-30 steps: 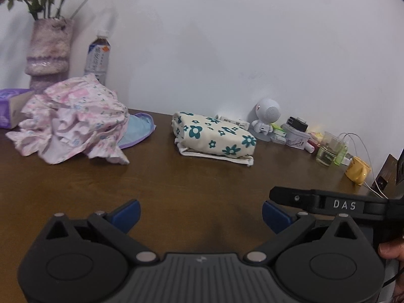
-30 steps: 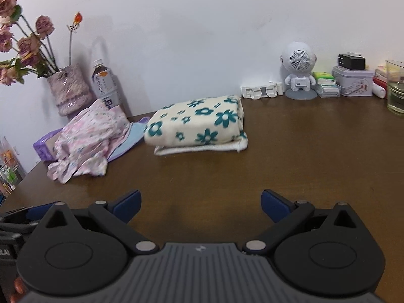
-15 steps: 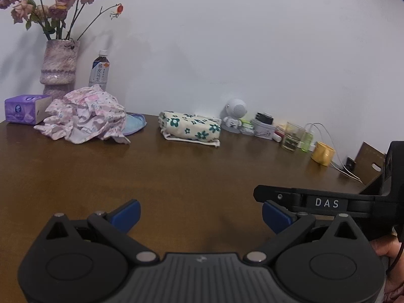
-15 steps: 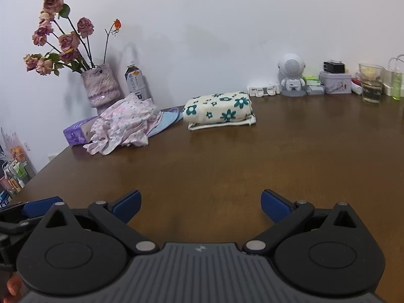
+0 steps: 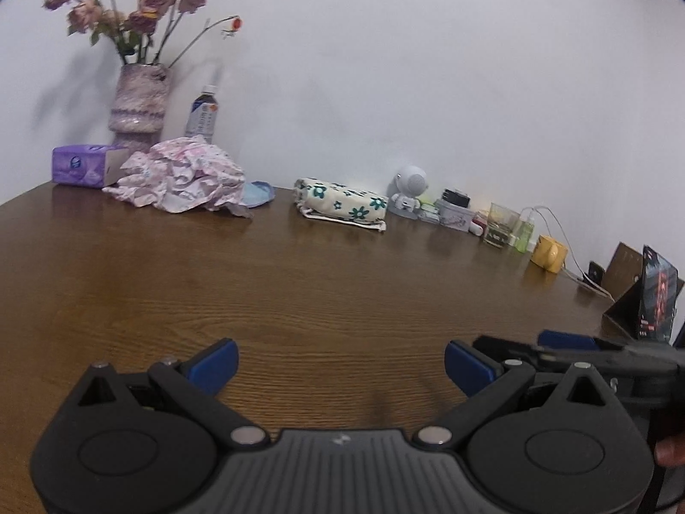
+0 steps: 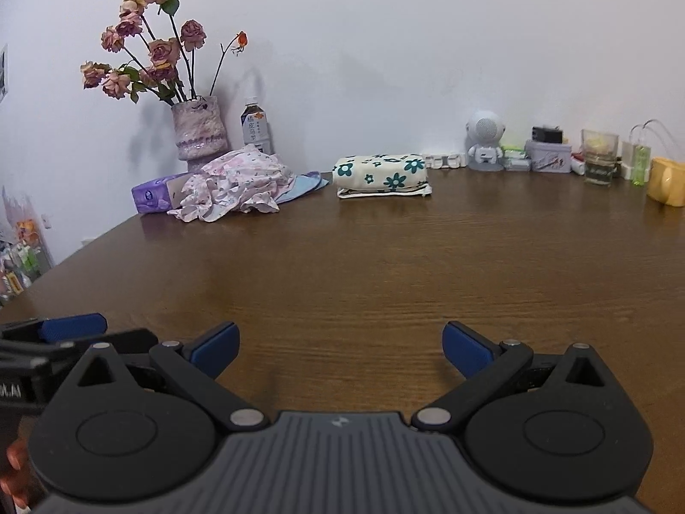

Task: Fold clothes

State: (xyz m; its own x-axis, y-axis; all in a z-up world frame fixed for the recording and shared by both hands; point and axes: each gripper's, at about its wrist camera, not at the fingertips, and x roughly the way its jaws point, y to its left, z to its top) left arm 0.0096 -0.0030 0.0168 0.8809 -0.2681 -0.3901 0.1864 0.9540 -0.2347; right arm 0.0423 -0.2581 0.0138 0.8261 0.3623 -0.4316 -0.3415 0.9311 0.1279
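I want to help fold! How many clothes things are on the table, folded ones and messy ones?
Folded: 1, the flowered cream bundle.
Crumpled: 1, the pink flowered garment.
Flat, partly hidden: 1, the light blue cloth under the pink one.
Total: 3 that I can see; more may hide in the pile.

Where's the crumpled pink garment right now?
The crumpled pink garment lies far-left at the table's back edge, against the purple tissue box, before the vase.

Right tool (image 6: pixel 340 349) gapes empty above the table (image 6: pixel 364 265), folded cloth (image 6: pixel 380 174) far off.
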